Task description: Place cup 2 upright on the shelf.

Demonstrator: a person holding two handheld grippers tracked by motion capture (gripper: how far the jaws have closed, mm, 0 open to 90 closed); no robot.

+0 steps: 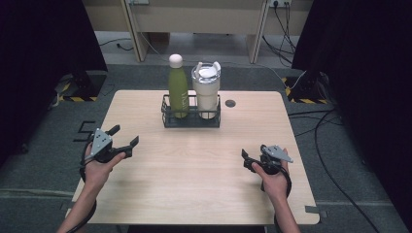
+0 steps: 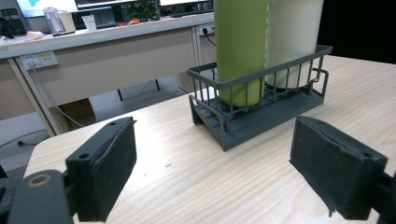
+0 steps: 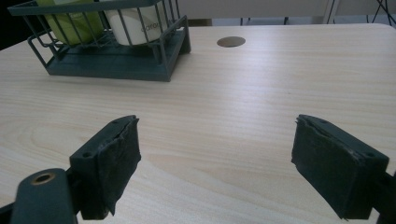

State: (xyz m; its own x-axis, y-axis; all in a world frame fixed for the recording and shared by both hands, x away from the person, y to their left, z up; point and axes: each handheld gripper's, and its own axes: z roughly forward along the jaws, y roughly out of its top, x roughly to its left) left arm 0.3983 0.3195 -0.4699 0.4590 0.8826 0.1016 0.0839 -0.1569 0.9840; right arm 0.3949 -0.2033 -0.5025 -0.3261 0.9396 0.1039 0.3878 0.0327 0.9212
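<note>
Both tongs gape wide and empty: left tongs, right tongs. They hover over the pale wooden desk. Green metal bottle and cream lidded tumbler stand upright in the dark wire rack.

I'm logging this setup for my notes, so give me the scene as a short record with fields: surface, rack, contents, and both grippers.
surface: light wood table, with a round hole right of the rack
rack: dark wire rack, at the table's far middle
contents: green bottle and cream tumbler, both upright, side by side
left gripper: jaws open, nothing between them, apart from the rack
right gripper: jaws open, nothing between them, over bare table
</note>
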